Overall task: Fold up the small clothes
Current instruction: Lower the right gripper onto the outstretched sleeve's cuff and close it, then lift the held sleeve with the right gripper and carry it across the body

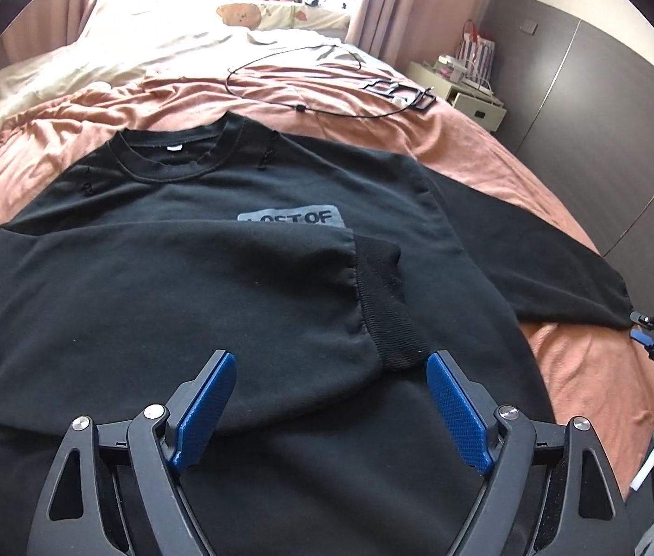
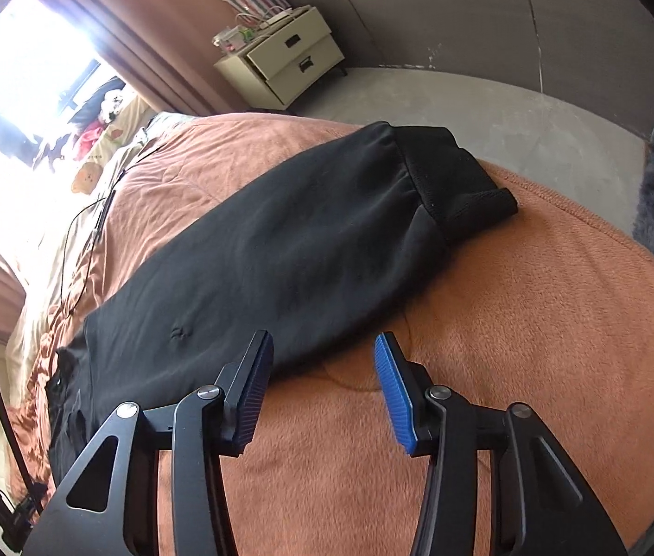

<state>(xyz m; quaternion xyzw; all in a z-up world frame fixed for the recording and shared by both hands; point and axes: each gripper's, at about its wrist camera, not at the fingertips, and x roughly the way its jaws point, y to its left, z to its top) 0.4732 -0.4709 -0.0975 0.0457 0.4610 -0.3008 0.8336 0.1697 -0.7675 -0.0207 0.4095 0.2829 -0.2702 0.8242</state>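
- Black sweatshirt (image 1: 243, 287) lies flat, front up, on the bed's rust-coloured blanket (image 1: 572, 361), neckline toward the pillow end.
- One sleeve (image 1: 164, 287) is folded across the chest; its ribbed cuff (image 1: 387, 306) partly covers the grey printed patch (image 1: 289, 217).
- Other sleeve (image 2: 271, 250) extends outward toward the bed's side edge, its cuff (image 2: 461, 185) resting on the blanket near that edge.
- Left gripper (image 1: 331, 366): jaws spread wide, holding nothing, hovering over the sweatshirt body just below the folded cuff.
- Right gripper (image 2: 324, 347): jaws spread, holding nothing, at the lower edge of the extended sleeve; contact with fabric cannot be confirmed.
- Black cable (image 1: 308, 106) lies on the blanket beyond the neckline.
- Cream bedside drawer unit (image 2: 280, 60) stands beside the bed.
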